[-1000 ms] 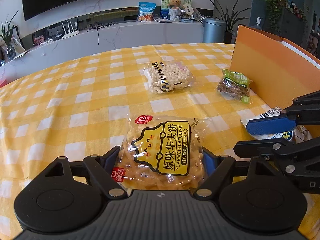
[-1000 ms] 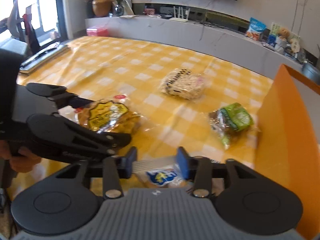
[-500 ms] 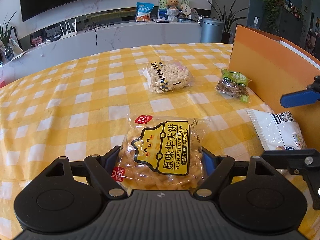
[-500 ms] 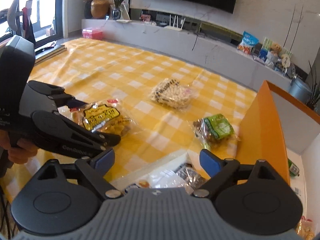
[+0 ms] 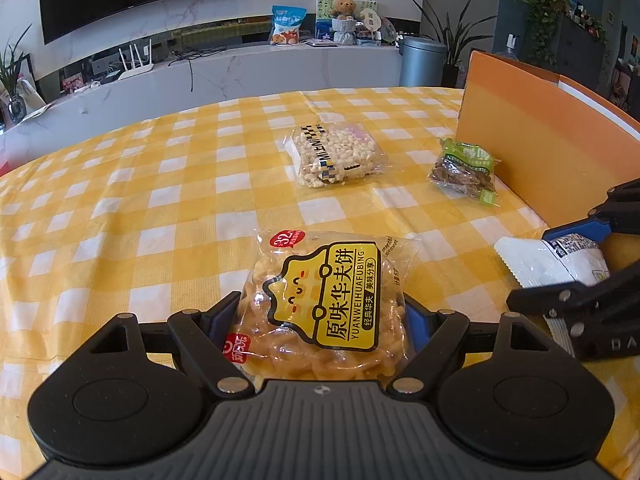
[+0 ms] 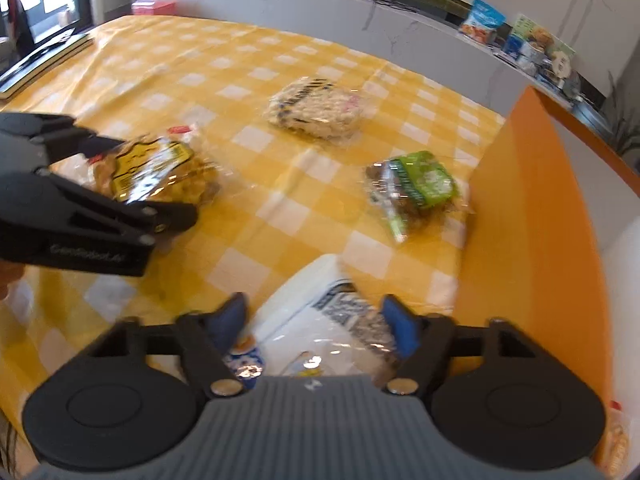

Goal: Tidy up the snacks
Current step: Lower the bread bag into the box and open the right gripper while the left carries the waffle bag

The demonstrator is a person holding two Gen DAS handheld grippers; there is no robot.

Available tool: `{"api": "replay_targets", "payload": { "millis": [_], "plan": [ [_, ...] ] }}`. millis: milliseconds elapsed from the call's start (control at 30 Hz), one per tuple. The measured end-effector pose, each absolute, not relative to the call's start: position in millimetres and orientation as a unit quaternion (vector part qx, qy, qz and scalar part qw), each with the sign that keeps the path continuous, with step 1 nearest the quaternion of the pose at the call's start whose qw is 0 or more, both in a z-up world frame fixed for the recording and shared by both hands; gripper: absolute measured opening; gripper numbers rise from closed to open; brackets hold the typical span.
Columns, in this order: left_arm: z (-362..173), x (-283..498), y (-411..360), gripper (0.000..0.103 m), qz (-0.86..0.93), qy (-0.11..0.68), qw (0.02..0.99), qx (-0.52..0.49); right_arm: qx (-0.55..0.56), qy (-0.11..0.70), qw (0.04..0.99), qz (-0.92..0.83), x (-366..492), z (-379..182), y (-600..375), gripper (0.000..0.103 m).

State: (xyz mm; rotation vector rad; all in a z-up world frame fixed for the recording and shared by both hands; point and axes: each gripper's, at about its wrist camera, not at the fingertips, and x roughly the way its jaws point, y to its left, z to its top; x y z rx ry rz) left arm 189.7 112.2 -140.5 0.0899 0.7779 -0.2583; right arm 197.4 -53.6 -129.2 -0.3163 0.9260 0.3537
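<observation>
A: Since snacks go in it, I'd guess, the tall orange cardboard box (image 5: pixel 532 140) stands at the edge of the yellow-and-white checked tablecloth (image 5: pixel 160 208), w/ the clear puffed-rice pack (image 5: pixel 338 154) & green-label nut pack (image 5: pixel 464 170) lying loose nearby.

B: Grippers?

A: Left gripper (image 5: pixel 320 316): jaws partway open, pads pressed on both sides of the clear yellow-label waffle-biscuit bag (image 5: pixel 328 304). Right gripper (image 6: pixel 316 320): jaws apart, astride the white foil snack pouch (image 6: pixel 320 316) beside the box; can't tell if it's actually clamped.
</observation>
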Motion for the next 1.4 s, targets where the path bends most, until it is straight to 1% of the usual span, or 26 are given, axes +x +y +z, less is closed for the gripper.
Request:
{"api": "replay_targets", "payload": {
  "millis": [67, 167, 233, 400, 533, 667, 833, 933, 1133, 1300, 1400],
  "plan": [
    [-138, 189, 113, 0.092, -0.137, 0.379, 0.915, 0.031, -0.136, 0.442, 0.869, 0.174, 196, -127, -60, 0.050],
    [-133, 187, 113, 0.092, -0.147, 0.373, 0.916, 0.021, -0.106, 0.439, 0.872, 0.189, 194, -121, -65, 0.045],
    [-129, 186, 112, 0.092, -0.146, 0.365, 0.919, 0.023, -0.084, 0.433, 0.875, 0.197, 193, -117, -67, 0.044],
    [-118, 186, 115, 0.092, -0.149, 0.362, 0.920, 0.006, -0.039, 0.405, 0.890, 0.208, 190, -99, -77, 0.043],
    [-102, 183, 116, 0.092, -0.151, 0.343, 0.927, 0.002, 0.003, 0.375, 0.901, 0.217, 185, -80, -90, 0.043],
    [-81, 182, 111, 0.092, -0.137, 0.322, 0.937, 0.000, 0.028, 0.323, 0.919, 0.224, 175, -49, -108, 0.043],
    [-51, 179, 100, 0.092, -0.137, 0.293, 0.946, -0.010, 0.098, 0.251, 0.944, 0.189, 159, -3, -160, 0.043],
    [-36, 184, 87, 0.092, -0.153, 0.286, 0.946, -0.024, 0.121, 0.218, 0.957, 0.151, 148, 10, -196, 0.043],
    [-13, 198, 47, 0.092, -0.205, 0.268, 0.940, -0.054, 0.202, 0.206, 0.955, 0.072, 145, 0, -264, 0.043],
    [-13, 214, 13, 0.092, -0.238, 0.286, 0.927, -0.056, 0.258, 0.238, 0.936, 0.037, 154, -28, -290, 0.043],
    [-16, 221, -3, 0.092, -0.253, 0.288, 0.922, -0.053, 0.265, 0.245, 0.932, 0.026, 160, -37, -294, 0.043]
  ]
}}
